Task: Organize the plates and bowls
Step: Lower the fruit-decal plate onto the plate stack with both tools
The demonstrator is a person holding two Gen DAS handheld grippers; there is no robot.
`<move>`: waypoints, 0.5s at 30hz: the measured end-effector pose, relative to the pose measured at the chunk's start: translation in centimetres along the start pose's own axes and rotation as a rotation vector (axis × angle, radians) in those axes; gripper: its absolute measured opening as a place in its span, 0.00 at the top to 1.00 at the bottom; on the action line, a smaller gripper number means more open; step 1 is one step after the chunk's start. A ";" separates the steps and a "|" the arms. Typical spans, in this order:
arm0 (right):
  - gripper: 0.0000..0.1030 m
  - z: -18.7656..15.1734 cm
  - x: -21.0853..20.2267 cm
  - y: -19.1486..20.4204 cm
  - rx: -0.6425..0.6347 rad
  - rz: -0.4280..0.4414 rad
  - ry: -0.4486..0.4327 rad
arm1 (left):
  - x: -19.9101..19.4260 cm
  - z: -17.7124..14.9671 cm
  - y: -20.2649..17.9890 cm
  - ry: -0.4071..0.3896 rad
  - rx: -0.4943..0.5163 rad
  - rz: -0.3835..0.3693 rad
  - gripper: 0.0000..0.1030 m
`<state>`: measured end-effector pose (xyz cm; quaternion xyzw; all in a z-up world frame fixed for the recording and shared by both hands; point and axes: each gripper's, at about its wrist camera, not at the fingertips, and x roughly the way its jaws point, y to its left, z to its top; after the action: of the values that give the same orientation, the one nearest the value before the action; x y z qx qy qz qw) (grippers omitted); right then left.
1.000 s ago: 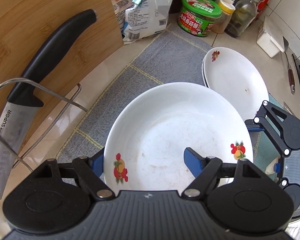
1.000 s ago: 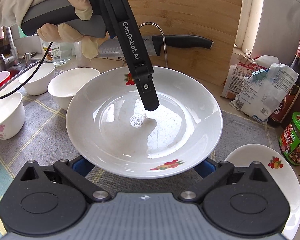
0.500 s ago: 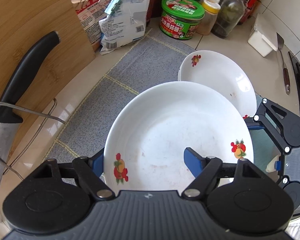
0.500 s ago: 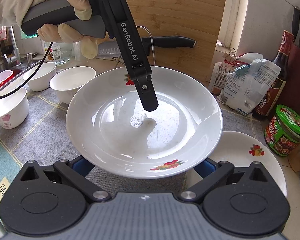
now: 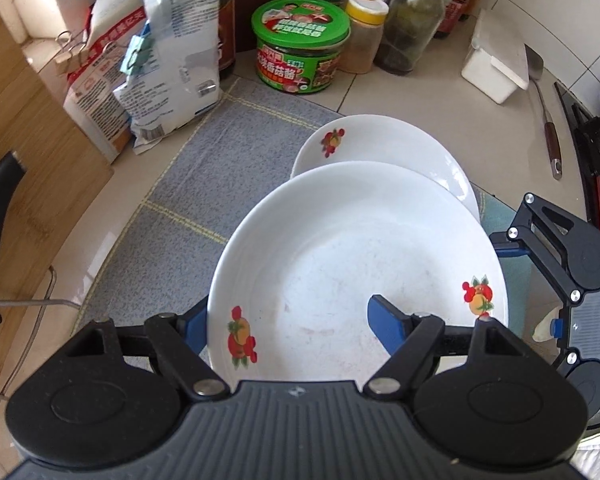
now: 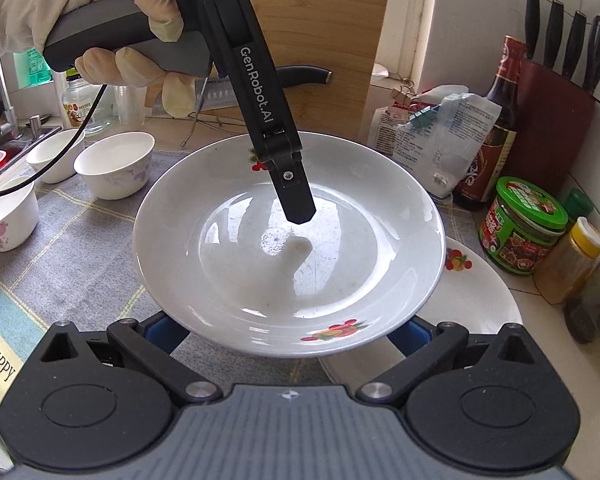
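While both claws (image 5: 288,320) (image 6: 288,330) clamp one plate (image 6: 260,264), another plate (image 5: 384,148) and three bowls (image 6: 114,170) sit below.

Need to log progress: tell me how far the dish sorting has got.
Done: one plate already lies on the grey mat. In hand: both tongs, left and right, carry a second plate above the mat, overlapping the first. Left: setting it down, then three bowls near the sink.
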<state>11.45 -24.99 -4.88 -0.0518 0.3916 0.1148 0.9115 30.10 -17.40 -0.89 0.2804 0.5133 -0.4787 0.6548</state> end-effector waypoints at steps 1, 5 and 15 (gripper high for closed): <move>0.00 -0.2 -0.2 -0.3 0.006 -0.009 0.002 | 0.2 0.4 -0.3 0.001 0.010 -0.004 0.24; 0.00 -1.0 -0.9 -1.3 0.032 -0.043 0.010 | 1.1 2.0 -1.5 0.003 0.048 -0.025 0.24; 0.00 -2.7 -2.1 -3.7 0.101 -0.120 0.030 | 3.7 5.6 -4.2 0.019 0.136 -0.075 0.24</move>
<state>9.10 -29.46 -5.19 -0.0306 0.4069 0.0394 0.9121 28.60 -25.08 -2.06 0.3093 0.4958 -0.5340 0.6111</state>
